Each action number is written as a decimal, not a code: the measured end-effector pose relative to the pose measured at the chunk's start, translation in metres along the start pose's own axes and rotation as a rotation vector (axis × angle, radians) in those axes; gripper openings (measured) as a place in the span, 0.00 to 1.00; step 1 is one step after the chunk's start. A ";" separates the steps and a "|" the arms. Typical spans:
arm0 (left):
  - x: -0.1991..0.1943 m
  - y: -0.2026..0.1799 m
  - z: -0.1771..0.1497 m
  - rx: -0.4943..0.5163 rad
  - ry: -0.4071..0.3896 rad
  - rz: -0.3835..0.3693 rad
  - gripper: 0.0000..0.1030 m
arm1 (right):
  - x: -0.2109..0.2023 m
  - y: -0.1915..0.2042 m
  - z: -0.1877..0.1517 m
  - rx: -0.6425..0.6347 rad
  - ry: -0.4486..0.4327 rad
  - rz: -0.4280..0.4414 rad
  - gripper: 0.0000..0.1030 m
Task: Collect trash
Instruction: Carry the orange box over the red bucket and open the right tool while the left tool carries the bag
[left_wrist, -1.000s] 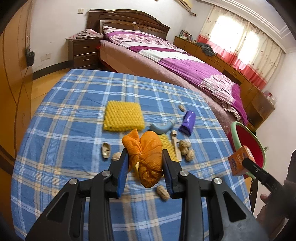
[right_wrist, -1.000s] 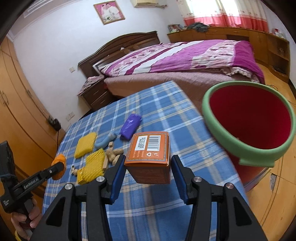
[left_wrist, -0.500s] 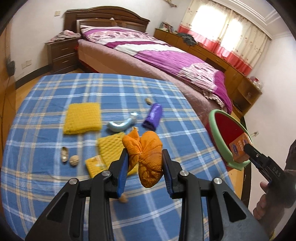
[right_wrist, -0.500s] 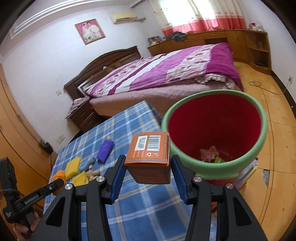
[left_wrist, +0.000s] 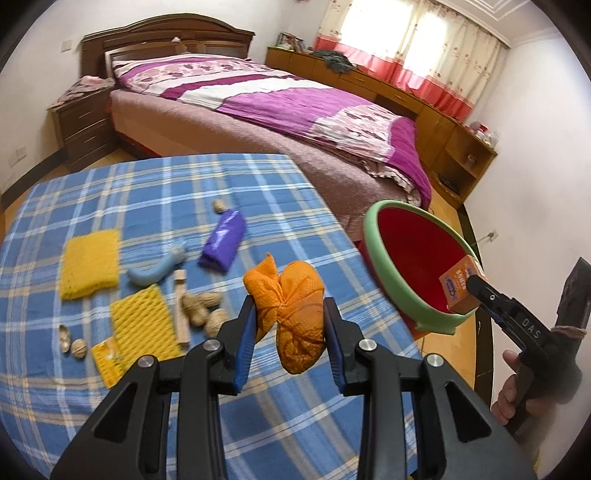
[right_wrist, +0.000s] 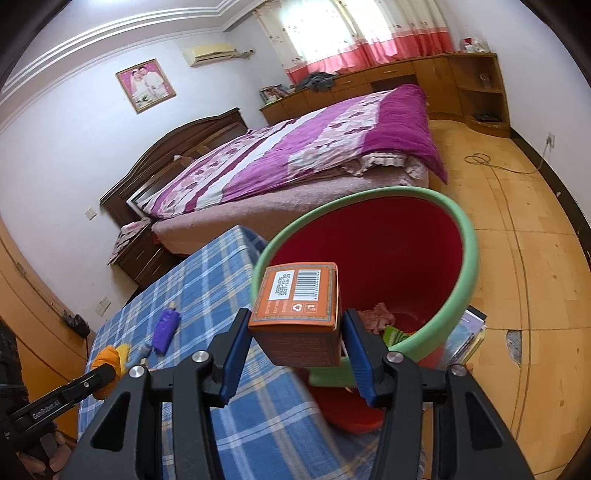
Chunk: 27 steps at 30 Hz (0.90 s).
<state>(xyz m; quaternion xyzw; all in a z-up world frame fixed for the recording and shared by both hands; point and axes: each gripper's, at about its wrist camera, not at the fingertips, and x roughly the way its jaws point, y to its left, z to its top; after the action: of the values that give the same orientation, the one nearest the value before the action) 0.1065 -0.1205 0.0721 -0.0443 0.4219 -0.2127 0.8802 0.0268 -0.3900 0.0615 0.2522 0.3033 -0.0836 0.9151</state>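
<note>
Both grippers have swung toward the red bin (right_wrist: 424, 258) with its green rim since the earlier frame. Right gripper (right_wrist: 295, 334) is clamped on an orange box (right_wrist: 297, 306), held over the bin's near rim. Left gripper (left_wrist: 290, 325) is clamped on a crumpled orange cloth (left_wrist: 291, 306) above the blue checked counter (left_wrist: 155, 184), where peanuts (left_wrist: 201, 308) and a purple wrapper (left_wrist: 223, 243) lie.

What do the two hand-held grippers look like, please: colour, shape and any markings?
Both are black plastic tools with two fingers. The left gripper and the right gripper each carry blue pads inside the fingers and silver round screws at the joints. White letters mark the fingers' outer sides: "DAS" on the right one, "GenRobot.AI" on the left one.
</note>
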 end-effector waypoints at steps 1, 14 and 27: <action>0.002 -0.004 0.001 0.008 0.002 -0.005 0.34 | 0.001 -0.003 0.001 0.005 0.000 -0.004 0.51; 0.035 -0.043 0.017 0.072 0.039 -0.048 0.34 | 0.009 -0.038 0.009 0.064 0.007 -0.034 0.53; 0.074 -0.092 0.034 0.168 0.080 -0.104 0.34 | -0.007 -0.052 0.015 0.075 -0.013 -0.041 0.58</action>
<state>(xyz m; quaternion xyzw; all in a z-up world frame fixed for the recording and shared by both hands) 0.1423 -0.2377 0.0643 0.0162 0.4347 -0.2945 0.8509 0.0131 -0.4424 0.0551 0.2793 0.2991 -0.1156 0.9051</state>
